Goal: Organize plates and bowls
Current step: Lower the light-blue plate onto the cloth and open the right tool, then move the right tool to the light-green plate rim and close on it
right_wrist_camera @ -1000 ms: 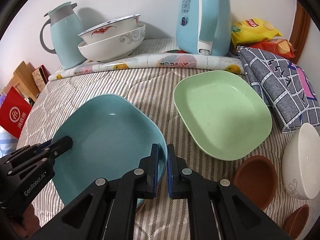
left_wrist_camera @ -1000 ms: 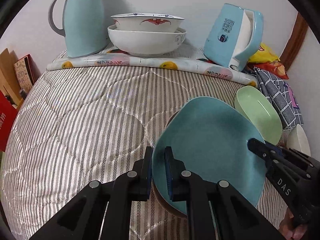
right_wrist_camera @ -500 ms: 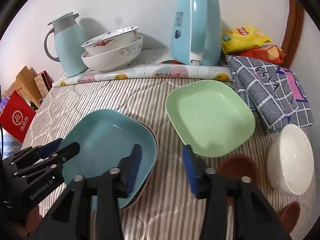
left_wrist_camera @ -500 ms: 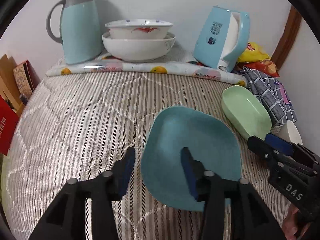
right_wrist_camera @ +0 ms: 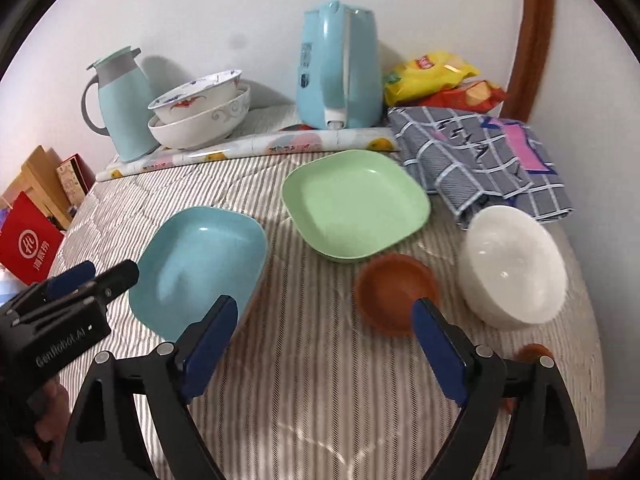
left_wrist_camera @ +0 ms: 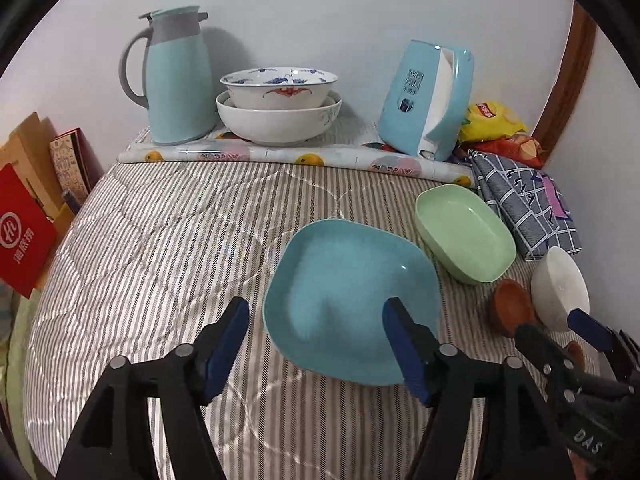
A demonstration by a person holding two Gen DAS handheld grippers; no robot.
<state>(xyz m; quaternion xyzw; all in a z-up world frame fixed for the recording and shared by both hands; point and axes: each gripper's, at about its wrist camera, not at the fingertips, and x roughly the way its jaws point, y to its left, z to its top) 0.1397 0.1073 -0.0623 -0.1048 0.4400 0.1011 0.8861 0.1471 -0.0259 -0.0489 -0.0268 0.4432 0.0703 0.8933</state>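
Note:
A blue square plate (left_wrist_camera: pixel 352 300) (right_wrist_camera: pixel 200 264) lies flat on the striped quilt (left_wrist_camera: pixel 168 248). My left gripper (left_wrist_camera: pixel 316 312) hovers above its near-left rim. The jaws are opening; the pads do not touch the plate. My right gripper (right_wrist_camera: pixel 326 308) hangs back from the plate's right rim, its jaws opening over bare quilt. To the right sit a green plate (right_wrist_camera: pixel 356 204) (left_wrist_camera: pixel 464 232), a brown bowl (right_wrist_camera: pixel 396 292) (left_wrist_camera: pixel 512 306) and a white bowl (right_wrist_camera: pixel 512 264) (left_wrist_camera: pixel 560 288). Two large white bowls (left_wrist_camera: pixel 280 108) (right_wrist_camera: pixel 200 116) stand nested at the back.
A light-blue thermos jug (left_wrist_camera: pixel 176 76), a blue kettle (left_wrist_camera: pixel 428 100), snack bags (right_wrist_camera: pixel 432 76) and a rolled fruit-print mat (left_wrist_camera: pixel 280 156) line the back wall. A checked cloth (right_wrist_camera: pixel 484 156) lies at the right. A red box (left_wrist_camera: pixel 24 236) stands off the left edge. A small brown dish (right_wrist_camera: pixel 534 354) sits near right.
Both grippers were shut on the blue plate's rim and have let go. Their jaws have spread wide, and both have pulled back and up. The plate now rests on the quilt.

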